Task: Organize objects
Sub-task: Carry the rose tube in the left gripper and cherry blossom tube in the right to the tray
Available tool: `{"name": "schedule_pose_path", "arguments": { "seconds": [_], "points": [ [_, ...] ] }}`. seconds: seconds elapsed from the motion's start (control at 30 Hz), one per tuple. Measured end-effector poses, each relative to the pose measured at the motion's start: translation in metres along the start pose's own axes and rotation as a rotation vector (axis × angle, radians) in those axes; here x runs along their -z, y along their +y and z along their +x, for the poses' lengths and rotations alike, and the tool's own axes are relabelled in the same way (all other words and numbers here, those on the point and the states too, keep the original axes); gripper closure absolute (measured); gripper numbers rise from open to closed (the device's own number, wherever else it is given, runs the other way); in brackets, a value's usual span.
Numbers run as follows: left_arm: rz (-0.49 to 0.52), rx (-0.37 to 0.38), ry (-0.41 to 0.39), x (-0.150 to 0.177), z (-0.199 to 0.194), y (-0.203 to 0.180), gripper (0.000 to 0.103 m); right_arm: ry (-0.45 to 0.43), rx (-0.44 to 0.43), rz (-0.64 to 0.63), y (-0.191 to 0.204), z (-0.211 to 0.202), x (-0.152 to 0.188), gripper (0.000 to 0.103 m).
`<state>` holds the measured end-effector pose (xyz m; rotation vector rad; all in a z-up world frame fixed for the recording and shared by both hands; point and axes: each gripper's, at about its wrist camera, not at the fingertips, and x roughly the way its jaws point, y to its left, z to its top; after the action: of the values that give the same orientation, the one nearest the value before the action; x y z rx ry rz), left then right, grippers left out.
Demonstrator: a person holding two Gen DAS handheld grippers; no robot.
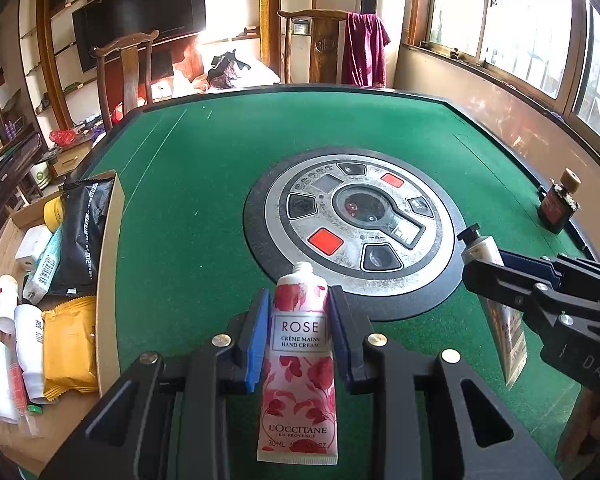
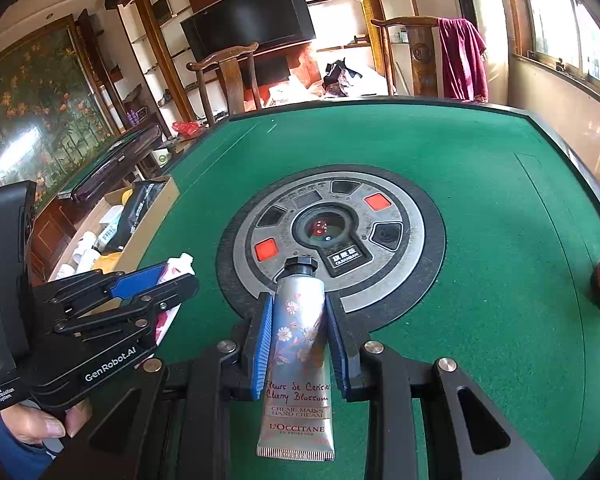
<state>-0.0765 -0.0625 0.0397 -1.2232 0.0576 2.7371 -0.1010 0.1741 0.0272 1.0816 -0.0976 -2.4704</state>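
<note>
Tubes (image 1: 299, 356) clamped, green felt (image 1: 204, 216) open ahead

a dark television (image 2: 249, 14) hangs on the far wall between wooden shelves (image 2: 162, 52), with two wooden chairs (image 1: 129, 70) beyond the green surface (image 1: 204, 184). a maroon cloth (image 1: 365, 49) drapes one chair; bright daylight pours through windows (image 1: 516, 20) on the right.

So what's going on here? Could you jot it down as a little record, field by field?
left gripper: shut on rose hand cream tube, cap missing
right gripper: shut on cherry blossom hand cream tube, black cap on
surface: green mahjong table
cardboard box: at left edge, holds toiletries
dark bottle: far right, upright
</note>
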Motion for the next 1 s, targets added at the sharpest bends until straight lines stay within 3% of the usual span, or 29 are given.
{"name": "schedule_pose_path", "arguments": {
  "seconds": [0.5,1.0],
  "points": [
    [-0.05,-0.035,-0.078,0.026,-0.054,0.012,0.075,-0.039,-0.071,0.0,0.035,-0.022,0.012,0.075],
    [-0.175,-0.097,-0.192,0.044,-0.126,0.085,0.074,-0.021,-0.154,-0.077,0.114,-0.01,0.011,0.074]
  ]
}}
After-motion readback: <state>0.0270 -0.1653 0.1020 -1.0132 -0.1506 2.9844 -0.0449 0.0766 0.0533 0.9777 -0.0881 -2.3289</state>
